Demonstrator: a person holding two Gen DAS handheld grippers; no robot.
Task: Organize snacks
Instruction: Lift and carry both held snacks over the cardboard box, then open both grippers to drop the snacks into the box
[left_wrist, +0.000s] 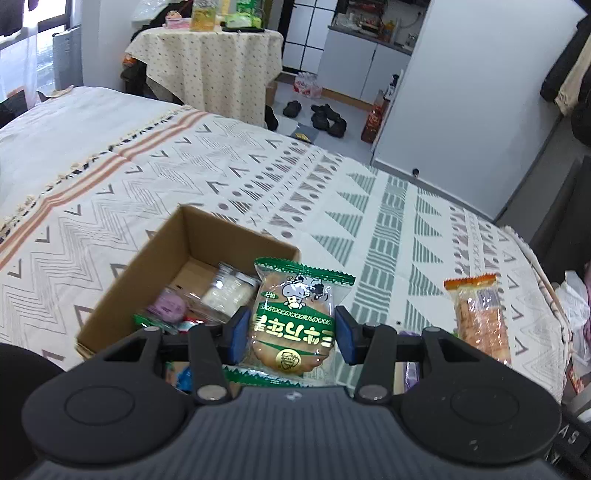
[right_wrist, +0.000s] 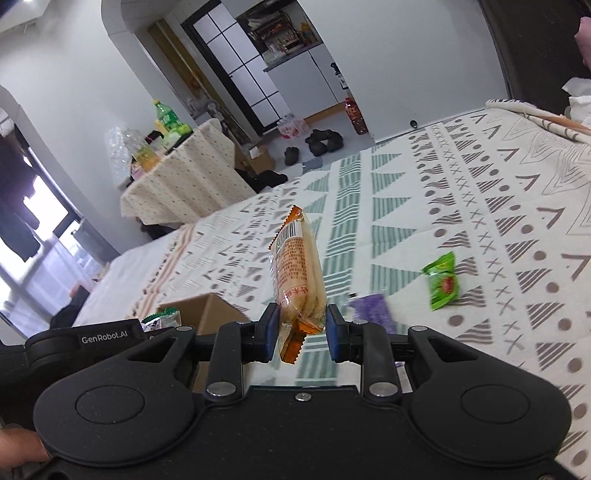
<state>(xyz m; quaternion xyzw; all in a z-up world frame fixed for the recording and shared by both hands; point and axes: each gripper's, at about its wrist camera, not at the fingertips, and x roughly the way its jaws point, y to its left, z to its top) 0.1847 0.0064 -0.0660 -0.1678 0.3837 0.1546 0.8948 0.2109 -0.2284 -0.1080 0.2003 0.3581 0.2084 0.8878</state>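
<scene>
Both grippers hold snacks up so they can go in the cardboard box (left_wrist: 155, 266). The left gripper (left_wrist: 291, 334) squeezes a green cookie pack (left_wrist: 291, 325) right over the box. The right gripper (right_wrist: 301, 328) pinches an orange cracker pack (right_wrist: 297, 273) beside the box.

Black tool (left_wrist: 291, 334), blue pads (left_wrist: 236, 334)

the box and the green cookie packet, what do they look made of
Box: plain brown cardboard, matte, with raw cut edges. Green cookie packet: thin glossy plastic film, clear enough to show the cookie, with crimped zigzag seals; probably plastic rather than foil.
</scene>
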